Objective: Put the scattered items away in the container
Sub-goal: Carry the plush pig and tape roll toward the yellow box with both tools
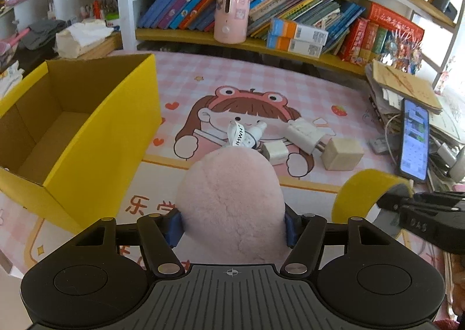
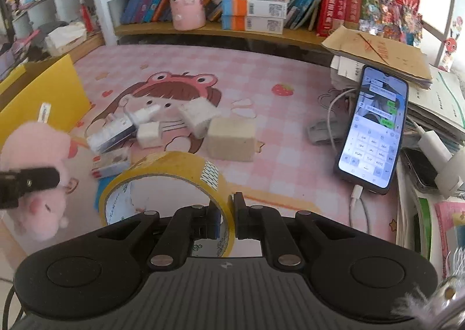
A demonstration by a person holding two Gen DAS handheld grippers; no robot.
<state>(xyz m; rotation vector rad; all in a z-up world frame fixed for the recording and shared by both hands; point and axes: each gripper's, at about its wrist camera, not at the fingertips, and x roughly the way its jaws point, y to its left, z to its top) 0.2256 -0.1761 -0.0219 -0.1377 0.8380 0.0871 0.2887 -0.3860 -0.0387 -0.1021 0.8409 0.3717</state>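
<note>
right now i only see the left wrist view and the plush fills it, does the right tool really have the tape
Observer: Yes. The right tool is shut on the wall of the tape, with one finger inside the ring and one outside.
Operator: anything hidden behind the plush
Observer: A small white pack with a red end lies on the mat, between the plush and the tape.
Operator: is the phone free to lift
Observer: No. A white cable is plugged into the lower end of the phone.
</note>
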